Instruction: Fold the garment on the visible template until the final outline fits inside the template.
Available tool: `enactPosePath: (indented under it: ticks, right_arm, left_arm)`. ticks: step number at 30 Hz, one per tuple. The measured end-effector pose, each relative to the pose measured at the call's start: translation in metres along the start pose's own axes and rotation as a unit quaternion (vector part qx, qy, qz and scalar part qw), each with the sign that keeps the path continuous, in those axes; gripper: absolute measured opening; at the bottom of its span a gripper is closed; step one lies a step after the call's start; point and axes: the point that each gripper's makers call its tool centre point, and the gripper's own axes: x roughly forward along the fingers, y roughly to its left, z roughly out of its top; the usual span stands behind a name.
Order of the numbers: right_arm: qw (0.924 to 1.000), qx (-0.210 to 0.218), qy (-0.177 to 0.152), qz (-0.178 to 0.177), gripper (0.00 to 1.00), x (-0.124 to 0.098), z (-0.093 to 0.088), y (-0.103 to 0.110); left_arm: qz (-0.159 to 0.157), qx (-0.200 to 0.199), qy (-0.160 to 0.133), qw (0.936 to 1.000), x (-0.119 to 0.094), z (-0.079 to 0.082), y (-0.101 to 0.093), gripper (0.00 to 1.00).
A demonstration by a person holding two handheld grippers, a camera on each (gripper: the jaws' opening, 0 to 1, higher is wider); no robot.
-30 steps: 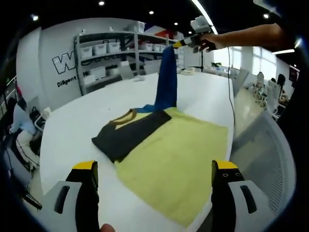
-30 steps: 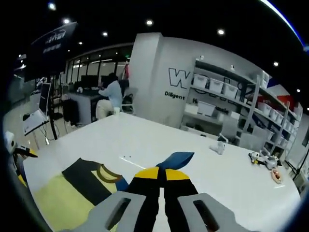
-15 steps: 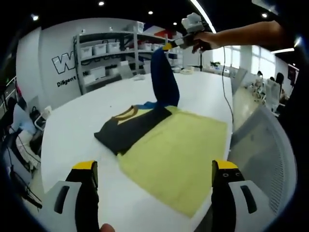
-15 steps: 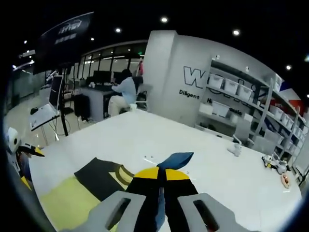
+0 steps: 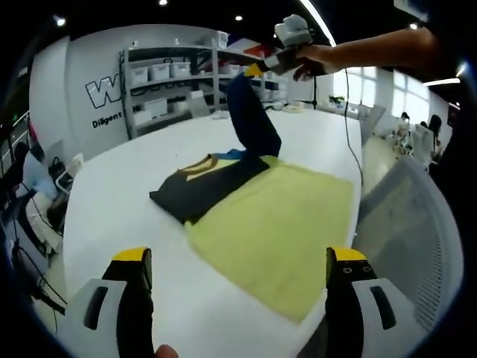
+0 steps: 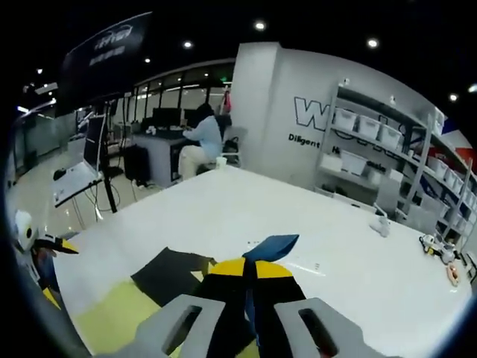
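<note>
Your left gripper (image 5: 237, 277) hangs above the near edge of the white table (image 5: 119, 194), its two yellow-tipped jaws spread wide apart with nothing between them. Ahead of it, the yellow-green template (image 5: 279, 227) lies flat on the table and runs toward the table's right edge. The garment (image 5: 203, 186) rests at the template's far-left corner: its dark body lies partly on the template and partly on the bare table, with a tan neckband showing on top.

Your right gripper (image 5: 262, 66), seen from the left gripper view, is held high over the far part of the table in your hand (image 5: 313, 61). It lifts the garment's blue sleeve (image 5: 252, 123), which hangs from it down to the rest of the garment on the table.

In the right gripper view, your right gripper's (image 6: 247, 270) jaws are pressed together on that blue sleeve (image 6: 270, 247), a flap of which pokes out past the tips. Below, the dark garment body (image 6: 170, 273) and a strip of the template (image 6: 119, 317) lie near the table's edge; how much of the garment overhangs the template is hard to judge from here.

Shelving with white bins (image 5: 168, 78) stands beyond the table's far edge, and a person sits at a desk (image 6: 200, 142) well apart from the table.
</note>
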Motion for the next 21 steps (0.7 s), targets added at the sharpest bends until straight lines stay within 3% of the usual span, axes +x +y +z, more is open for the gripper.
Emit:
enactPosePath:
  ticks: [11, 16, 21]
  right_arm:
    - [0.9997, 0.012, 0.003, 0.02, 0.0, 0.022, 0.008, 0.039]
    - [0.9998, 0.007, 0.011, 0.018, 0.0, 0.035, 0.001, 0.048]
    - [0.9992, -0.002, 0.034, 0.019, 0.0, 0.05, -0.021, 0.061]
  left_arm:
    - [0.002, -0.005, -0.008, 1.0, -0.007, -0.003, 0.008, 0.93]
    - [0.004, -0.008, -0.007, 0.9999, -0.009, -0.004, 0.015, 0.93]
    - [0.003, -0.006, -0.006, 1.0, -0.01, -0.009, 0.016, 0.93]
